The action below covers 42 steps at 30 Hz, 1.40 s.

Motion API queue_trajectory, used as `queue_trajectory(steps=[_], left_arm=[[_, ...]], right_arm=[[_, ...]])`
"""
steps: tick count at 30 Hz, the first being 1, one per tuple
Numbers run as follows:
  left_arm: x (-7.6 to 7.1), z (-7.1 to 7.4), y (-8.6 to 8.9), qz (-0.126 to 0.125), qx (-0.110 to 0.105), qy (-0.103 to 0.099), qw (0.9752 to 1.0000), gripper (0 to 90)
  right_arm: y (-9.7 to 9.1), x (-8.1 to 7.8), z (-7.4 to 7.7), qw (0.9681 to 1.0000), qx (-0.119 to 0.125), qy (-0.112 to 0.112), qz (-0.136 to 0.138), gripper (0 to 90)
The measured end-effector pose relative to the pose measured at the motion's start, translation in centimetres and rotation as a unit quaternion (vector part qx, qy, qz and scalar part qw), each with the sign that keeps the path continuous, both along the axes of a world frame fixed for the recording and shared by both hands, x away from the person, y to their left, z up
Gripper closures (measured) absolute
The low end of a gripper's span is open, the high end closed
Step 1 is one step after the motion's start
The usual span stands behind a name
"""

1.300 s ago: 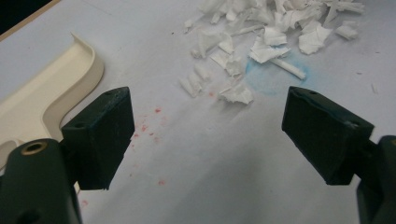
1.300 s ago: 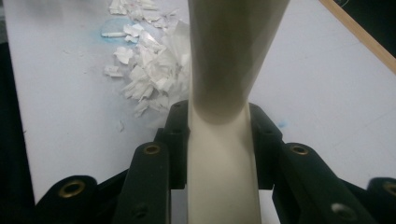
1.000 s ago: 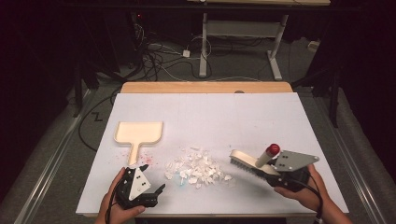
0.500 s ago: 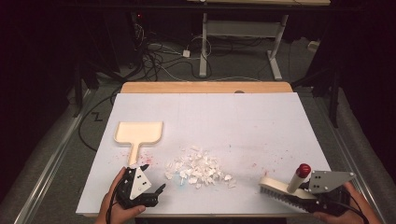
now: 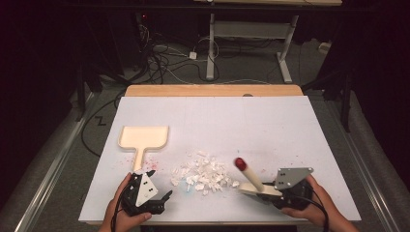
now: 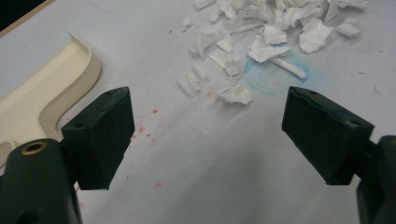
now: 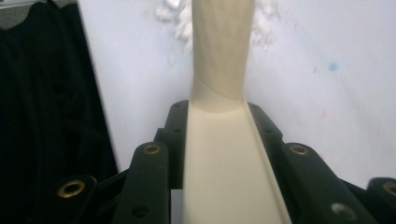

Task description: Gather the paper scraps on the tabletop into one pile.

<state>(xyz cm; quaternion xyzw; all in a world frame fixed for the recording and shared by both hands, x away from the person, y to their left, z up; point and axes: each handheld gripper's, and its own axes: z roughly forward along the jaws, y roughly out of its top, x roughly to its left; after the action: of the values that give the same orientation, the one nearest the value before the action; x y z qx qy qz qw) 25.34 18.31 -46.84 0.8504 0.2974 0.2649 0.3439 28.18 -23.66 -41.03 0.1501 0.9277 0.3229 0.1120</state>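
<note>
Sweeping paper scraps [image 5: 203, 173] toward dustpan [image 5: 143, 137]

Right gripper [image 5: 270, 193] pinching brush [image 5: 251, 181], just right of pile; left gripper [image 5: 162, 199] spread, empty; next, probably: grasp dustpan handle, push scraps leftward.

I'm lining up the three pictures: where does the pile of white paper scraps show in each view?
High view: paper scraps lie at lower centre, between the dustpan and the brush.
Left gripper view: top, centre to right.
Right gripper view: top edge, blurred, behind the brush handle.
Shared landmark: the white tabletop.
</note>
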Motion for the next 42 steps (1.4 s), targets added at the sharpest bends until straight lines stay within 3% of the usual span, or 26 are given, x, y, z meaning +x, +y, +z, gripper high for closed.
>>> queue_trajectory(steps=[6,13,20,24,31,35,38,42], left_arm=[[0.0,0.0,0.1,-0.001,-0.002,0.000,1.0000,16.2],[0.0,-0.1,0.2,-0.002,-0.002,0.003,1.0000,16.3],[0.1,0.0,0.0,-0.002,0.000,0.003,1.0000,16.3],[0.0,0.0,0.2,-0.001,-0.002,0.002,1.0000,16.3],[-0.1,0.1,0.5,0.003,-0.006,-0.002,1.0000,16.3],[-0.1,0.3,0.7,0.006,-0.009,-0.006,0.9999,16.3],[-0.2,0.3,0.7,0.005,-0.008,-0.006,0.9999,16.3],[-0.1,0.3,0.6,0.005,-0.006,-0.006,1.0000,16.2]], right_arm=[[3.4,1.7,0.0,0.9995,0.012,-0.030,0.004,68.1],[5.1,2.5,0.0,0.9963,0.064,-0.057,0.011,68.1],[7.8,3.9,-1.1,0.9924,0.096,-0.076,0.012,68.0],[9.1,4.5,-1.1,0.9915,0.109,-0.069,0.015,68.0],[8.6,4.3,0.4,0.9872,0.145,-0.064,0.013,68.0],[7.3,3.6,1.4,0.9833,0.165,-0.077,0.004,67.9],[6.0,3.4,2.0,0.9799,0.182,-0.082,-0.009,67.9],[4.7,4.0,1.8,0.9764,0.187,-0.097,-0.047,67.9]])
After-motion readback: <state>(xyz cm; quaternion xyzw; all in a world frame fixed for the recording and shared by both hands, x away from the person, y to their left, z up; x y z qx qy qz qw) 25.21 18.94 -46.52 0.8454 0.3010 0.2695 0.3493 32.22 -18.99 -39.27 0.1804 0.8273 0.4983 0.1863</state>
